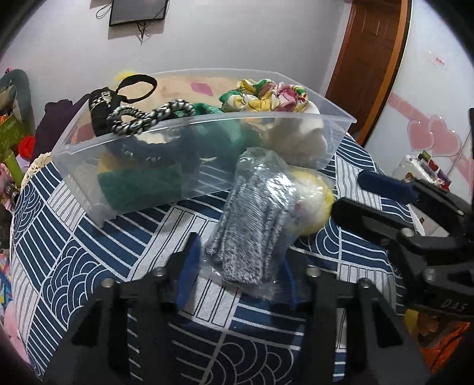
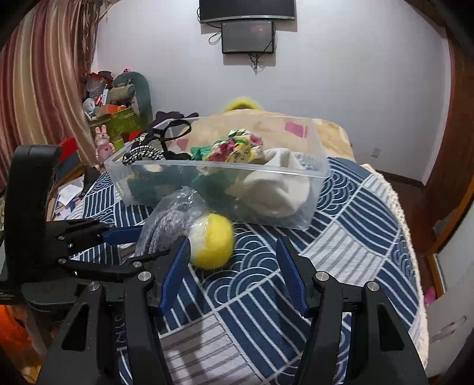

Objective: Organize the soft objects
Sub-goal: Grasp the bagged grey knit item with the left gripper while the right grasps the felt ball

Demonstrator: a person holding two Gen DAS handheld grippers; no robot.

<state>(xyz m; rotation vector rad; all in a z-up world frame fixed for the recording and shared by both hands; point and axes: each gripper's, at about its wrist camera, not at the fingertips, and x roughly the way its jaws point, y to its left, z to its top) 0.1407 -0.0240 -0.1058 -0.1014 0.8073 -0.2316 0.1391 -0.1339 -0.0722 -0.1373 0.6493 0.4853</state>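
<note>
From my seat I see a blue-and-white patterned cloth (image 2: 355,225) covering the table, with a cream lace edge (image 2: 406,225) along its right side. A dark screen (image 2: 247,37) hangs on the pale wall, cables dangling below it; a second screen (image 2: 247,10) sits just above. Striped pink curtains (image 2: 44,77) fill the left. Beside them stands a cluttered pile: a green box (image 2: 121,124), a grey-green plush (image 2: 134,88) and a pink rabbit figure (image 2: 103,142). Through the left camera, a brown wooden door (image 1: 370,50) stands at right, and pink heart stickers (image 1: 432,136) mark a white surface near it.
</note>
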